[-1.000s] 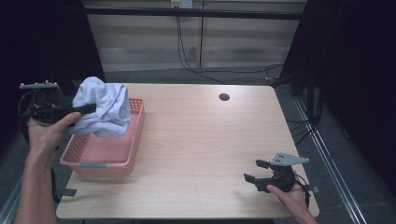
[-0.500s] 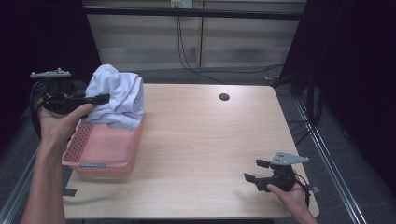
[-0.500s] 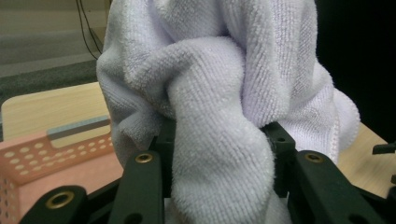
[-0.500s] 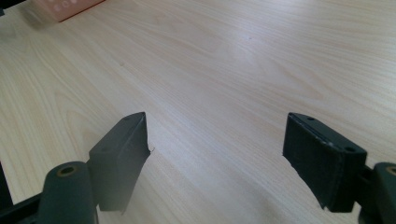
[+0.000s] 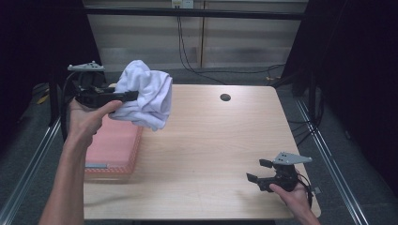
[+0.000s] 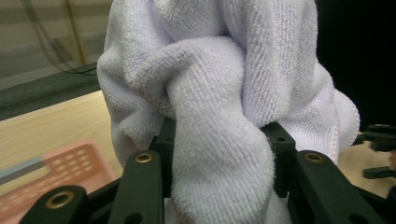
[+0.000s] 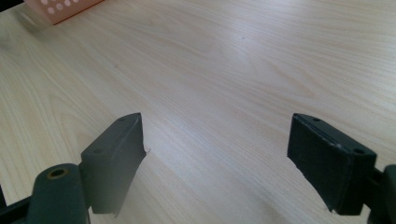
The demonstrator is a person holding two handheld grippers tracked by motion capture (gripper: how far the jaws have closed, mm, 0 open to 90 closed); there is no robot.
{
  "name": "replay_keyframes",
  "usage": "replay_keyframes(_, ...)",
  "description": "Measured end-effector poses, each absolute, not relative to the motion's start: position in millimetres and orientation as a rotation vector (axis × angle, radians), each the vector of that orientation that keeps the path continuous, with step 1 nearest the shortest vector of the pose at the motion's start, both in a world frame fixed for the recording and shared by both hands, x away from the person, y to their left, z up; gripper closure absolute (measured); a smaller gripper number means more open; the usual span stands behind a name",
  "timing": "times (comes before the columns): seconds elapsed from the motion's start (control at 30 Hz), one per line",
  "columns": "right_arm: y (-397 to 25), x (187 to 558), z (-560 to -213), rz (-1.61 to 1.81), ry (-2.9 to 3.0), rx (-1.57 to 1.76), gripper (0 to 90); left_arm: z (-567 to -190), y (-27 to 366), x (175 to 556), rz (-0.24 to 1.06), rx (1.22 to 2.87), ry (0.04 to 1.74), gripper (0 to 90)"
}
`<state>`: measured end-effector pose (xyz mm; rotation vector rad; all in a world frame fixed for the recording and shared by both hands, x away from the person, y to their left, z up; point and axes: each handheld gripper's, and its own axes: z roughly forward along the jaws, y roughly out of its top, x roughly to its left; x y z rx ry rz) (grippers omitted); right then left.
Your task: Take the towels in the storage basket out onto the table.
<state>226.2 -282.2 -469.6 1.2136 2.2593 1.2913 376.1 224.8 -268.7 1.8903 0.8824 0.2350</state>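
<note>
Left gripper (image 5: 123, 96) clamped on bunched white towel (image 5: 143, 96), hanging above pink basket (image 5: 115, 150); right gripper (image 5: 263, 180) wide open, empty, well apart.

High view: fixed above your side, looking forward and down over the whole tabletop (image 5: 211, 140). Left gripper view: rides your left tongs (image 6: 219, 154), raised, pressed close against the towel (image 6: 224, 93). Right gripper view: low, skimming bare wood toward the basket (image 7: 60, 9). All three views share the tabletop and the pink basket.
</note>
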Motion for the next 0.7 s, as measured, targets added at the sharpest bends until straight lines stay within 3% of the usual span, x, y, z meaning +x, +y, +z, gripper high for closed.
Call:
replay_keyframes(0.43, -282, 227, -470, 1.286, 2.268, 1.210, 18.4, -312, 158, 376, 0.123, 1.993, 0.813, 59.7)
replay_keyframes(0.7, -281, 226, -470, 1.268, 2.269, 1.213, 18.6, -369, 102, 368, 0.019, 2.114, 0.778, 59.1)
